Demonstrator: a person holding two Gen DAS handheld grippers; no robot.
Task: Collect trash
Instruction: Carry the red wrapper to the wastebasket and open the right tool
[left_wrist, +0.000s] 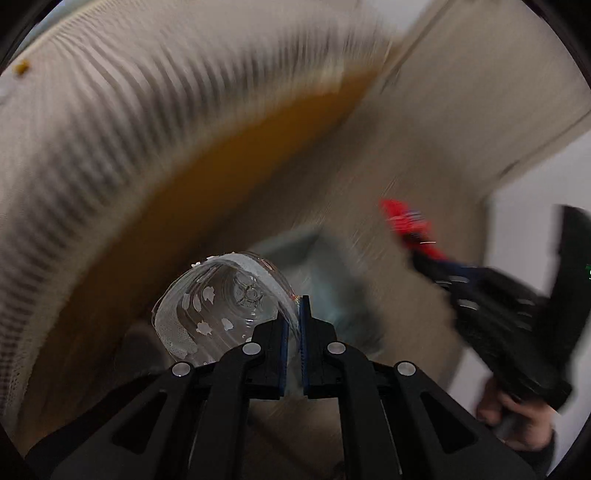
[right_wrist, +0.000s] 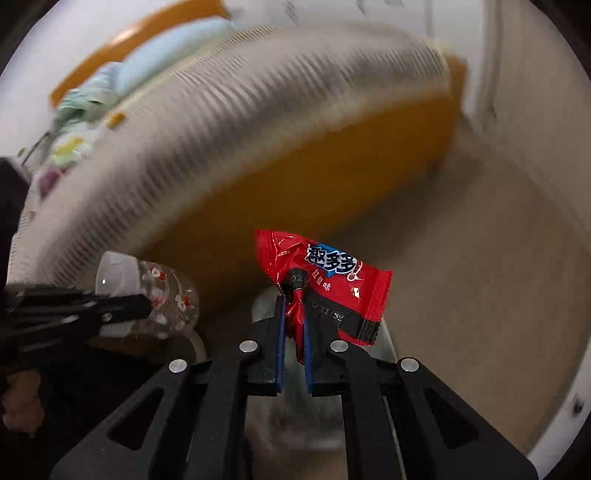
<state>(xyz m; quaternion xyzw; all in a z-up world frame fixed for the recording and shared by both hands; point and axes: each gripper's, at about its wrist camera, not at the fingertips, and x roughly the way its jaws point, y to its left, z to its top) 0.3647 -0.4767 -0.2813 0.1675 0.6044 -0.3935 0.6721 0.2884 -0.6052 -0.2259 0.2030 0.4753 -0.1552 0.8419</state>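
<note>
Left wrist view: my left tongs (left_wrist: 294, 314) pinch cup (left_wrist: 218, 295) rim, ready to drop | right tongs (right_wrist: 294, 314) clamp red wrapper (right_wrist: 328, 280) by its crumpled tail | both angled down over grey bin (left_wrist: 325, 266), likely for dumping.

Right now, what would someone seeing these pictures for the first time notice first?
A bright red snack wrapper stands out, pinched in the right gripper at the centre of the right wrist view. Beside it, the left gripper clamps the rim of a clear plastic cup with small printed figures, in front of a blurred striped bedspread.

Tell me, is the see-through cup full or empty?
Empty. The clear cup lies tipped in the left tool, and its bare bottom shows straight through the mouth.
</note>
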